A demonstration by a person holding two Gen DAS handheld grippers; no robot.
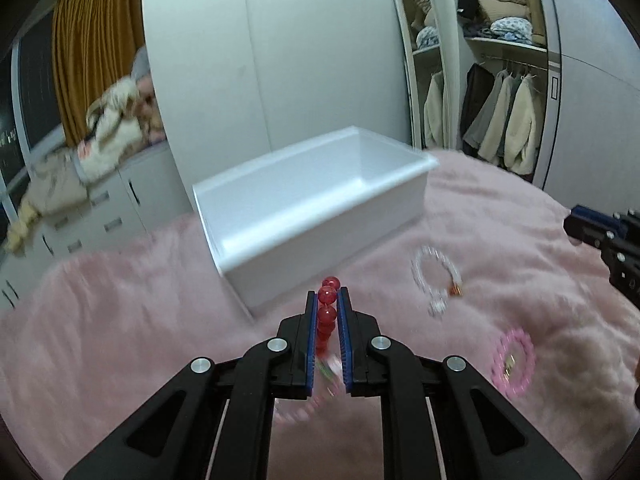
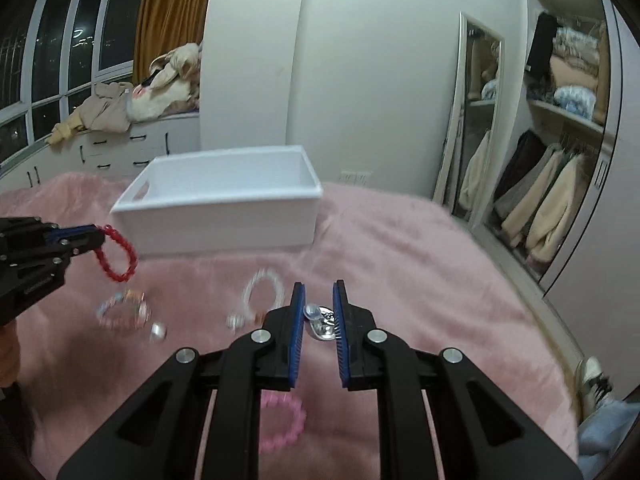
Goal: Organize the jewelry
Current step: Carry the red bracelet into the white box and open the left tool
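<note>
The red bead bracelet (image 2: 116, 258) was held clenched between the fingers of the left gripper (image 1: 328, 296), lifted clear of the pink blanket (image 1: 500, 216) and hanging as a loop just short of the white box (image 1: 312, 208). Only a few beads were pinched, so it was judged that the strand could slip out before the box rim was cleared, or could be swung against the near wall and dropped outside. The right gripper (image 2: 319, 292) was seen with its fingers parted around a silver piece (image 2: 320, 322), nothing yet gripped; whether that piece lay on the blanket could not be told. A clear bracelet (image 2: 260, 294), a pink bracelet (image 2: 282, 424) and a multicoloured one (image 2: 124, 308) lay close by, so a neighbour could be snagged or pushed into the plush pile.
</note>
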